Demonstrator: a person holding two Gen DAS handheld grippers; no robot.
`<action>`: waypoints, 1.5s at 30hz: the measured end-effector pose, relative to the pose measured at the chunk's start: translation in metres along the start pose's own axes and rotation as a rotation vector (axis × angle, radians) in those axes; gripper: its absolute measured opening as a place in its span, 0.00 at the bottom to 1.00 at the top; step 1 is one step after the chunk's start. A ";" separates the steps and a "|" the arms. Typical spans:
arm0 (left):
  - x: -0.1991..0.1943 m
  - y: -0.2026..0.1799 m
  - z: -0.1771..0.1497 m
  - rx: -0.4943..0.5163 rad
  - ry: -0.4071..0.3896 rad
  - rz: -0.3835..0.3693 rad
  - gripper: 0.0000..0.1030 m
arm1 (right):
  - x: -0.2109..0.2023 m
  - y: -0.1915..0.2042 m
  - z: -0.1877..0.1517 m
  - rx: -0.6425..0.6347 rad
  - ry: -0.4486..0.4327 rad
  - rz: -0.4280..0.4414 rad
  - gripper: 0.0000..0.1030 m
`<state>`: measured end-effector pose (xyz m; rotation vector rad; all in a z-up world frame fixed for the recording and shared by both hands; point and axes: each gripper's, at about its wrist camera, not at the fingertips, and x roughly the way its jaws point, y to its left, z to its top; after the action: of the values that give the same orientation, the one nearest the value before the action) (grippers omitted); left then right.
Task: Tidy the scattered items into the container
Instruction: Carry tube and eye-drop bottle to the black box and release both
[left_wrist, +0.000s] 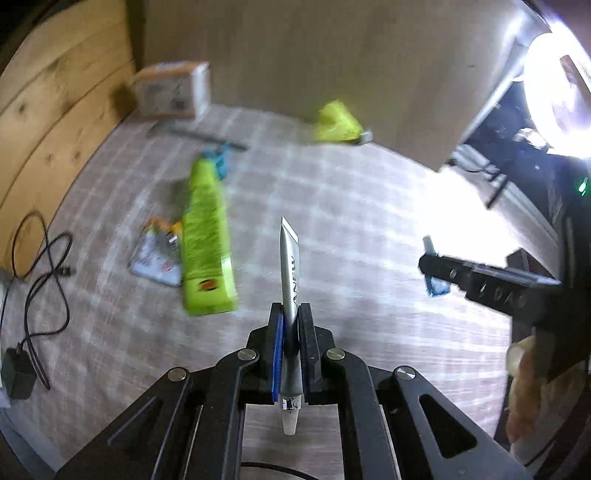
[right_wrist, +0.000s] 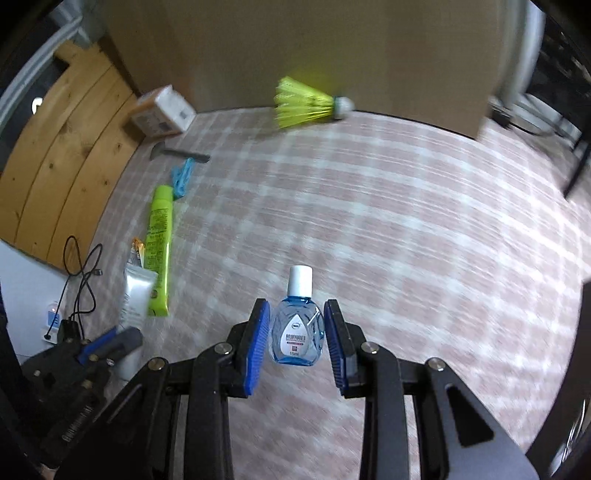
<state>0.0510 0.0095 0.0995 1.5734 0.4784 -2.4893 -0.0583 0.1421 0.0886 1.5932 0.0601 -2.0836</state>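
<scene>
A silver tube (left_wrist: 290, 273) is clamped between the fingers of the left gripper (left_wrist: 291, 332) at lower centre of the left wrist view. A small blue eye-drop bottle (right_wrist: 297, 328) is gripped between the fingers of the right gripper (right_wrist: 297, 334), above the checked tablecloth (right_wrist: 406, 240). A green tube (right_wrist: 159, 254), a yellow shuttlecock (right_wrist: 306, 103) and a small box (right_wrist: 162, 110) are seen scattered at left and top.

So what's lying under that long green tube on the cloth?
A flat orange-and-white packet pokes out beneath the green tube, resting on the checked cloth. The part of the packet under the tube is hidden.
</scene>
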 end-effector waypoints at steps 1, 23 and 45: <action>-0.001 -0.008 0.003 0.010 -0.005 -0.005 0.07 | -0.007 -0.008 -0.004 0.018 -0.009 0.002 0.29; -0.015 -0.361 -0.044 0.452 0.032 -0.325 0.07 | -0.224 -0.288 -0.153 0.389 -0.202 -0.209 0.29; -0.020 -0.372 -0.046 0.485 -0.026 -0.202 0.61 | -0.259 -0.335 -0.193 0.456 -0.267 -0.232 0.57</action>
<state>-0.0123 0.3732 0.1671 1.7160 0.0230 -2.9397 0.0197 0.5929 0.1752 1.5938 -0.3644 -2.6149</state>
